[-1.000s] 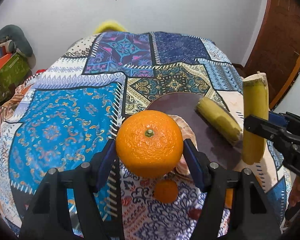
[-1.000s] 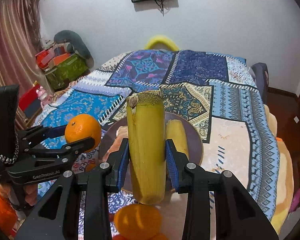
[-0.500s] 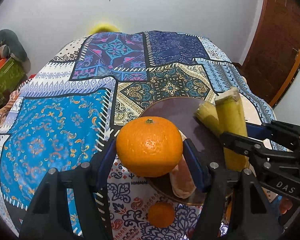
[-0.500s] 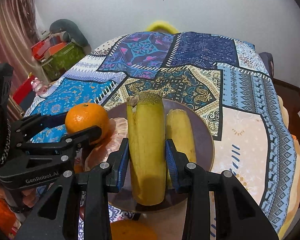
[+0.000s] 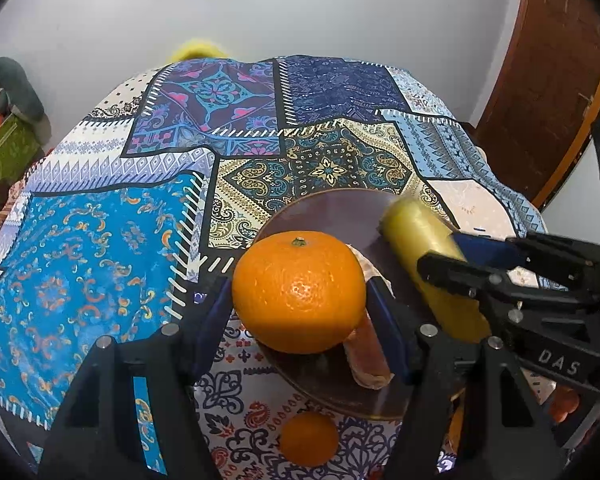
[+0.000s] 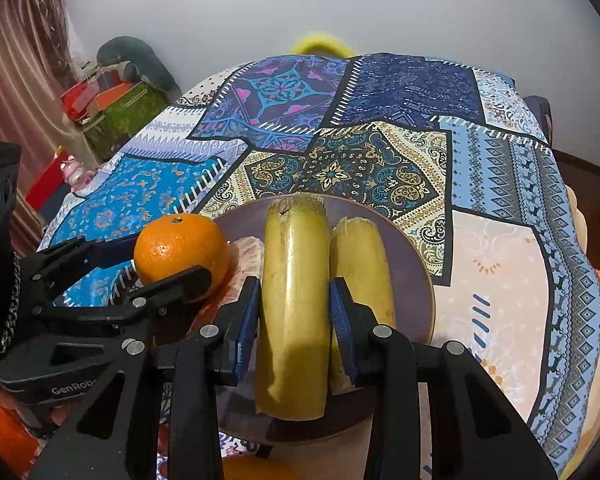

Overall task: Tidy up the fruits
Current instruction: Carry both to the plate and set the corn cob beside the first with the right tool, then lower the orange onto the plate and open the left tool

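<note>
Orange (image 5: pixel 298 292) clamped between left gripper (image 5: pixel 300 308) fingers, above near rim of brown plate (image 5: pixel 328 216); banana piece (image 6: pixel 294 304) clamped between right gripper (image 6: pixel 296 324) fingers, over plate, second banana piece (image 6: pixel 362 264) just right of it

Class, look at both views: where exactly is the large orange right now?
The large orange sits gripped in the left gripper's jaws, over the left edge of the brown plate, left of the held banana.

Two bananas (image 6: pixel 362 276) lie on the plate (image 6: pixel 414 276), an orange (image 6: pixel 180 252) to their left.
</note>
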The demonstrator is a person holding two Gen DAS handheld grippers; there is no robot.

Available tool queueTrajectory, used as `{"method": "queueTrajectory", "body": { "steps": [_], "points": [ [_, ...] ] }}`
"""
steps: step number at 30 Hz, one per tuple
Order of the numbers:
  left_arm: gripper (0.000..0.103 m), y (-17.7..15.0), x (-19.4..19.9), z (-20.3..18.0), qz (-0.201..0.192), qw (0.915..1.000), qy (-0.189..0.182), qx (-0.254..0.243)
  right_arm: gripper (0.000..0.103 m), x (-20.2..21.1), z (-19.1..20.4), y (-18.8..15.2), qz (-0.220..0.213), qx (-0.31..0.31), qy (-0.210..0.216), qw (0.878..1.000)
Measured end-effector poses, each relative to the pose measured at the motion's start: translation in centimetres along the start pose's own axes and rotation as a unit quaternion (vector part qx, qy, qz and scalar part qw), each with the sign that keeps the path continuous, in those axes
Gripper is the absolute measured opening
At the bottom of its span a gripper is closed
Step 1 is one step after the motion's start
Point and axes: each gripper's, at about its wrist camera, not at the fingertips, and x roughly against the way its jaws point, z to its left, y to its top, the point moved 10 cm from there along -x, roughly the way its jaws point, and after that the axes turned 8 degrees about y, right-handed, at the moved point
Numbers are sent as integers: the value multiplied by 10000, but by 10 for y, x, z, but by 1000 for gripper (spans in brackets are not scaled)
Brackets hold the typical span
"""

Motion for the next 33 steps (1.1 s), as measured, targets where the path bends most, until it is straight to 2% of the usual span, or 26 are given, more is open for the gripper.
{"method": "queueTrajectory", "body": {
  "steps": [12, 18, 22, 33],
  "points": [
    [69, -3, 11, 1, 109, 9999, -34, 79, 33, 20, -2, 1, -133, 189, -246, 9994],
    [70, -2, 37, -2, -95, 9998, 44, -148, 35, 39, 12, -2, -207, 425, -310, 9984],
    [70, -5, 59, -3, -198, 9996, -34, -174, 38, 59, 23, -6, -345, 617, -422, 9966],
    [70, -28, 117, 6, -405, 9989, 83, -216, 42, 95, 40, -30, -498, 437, -373, 9971]
  ]
}}
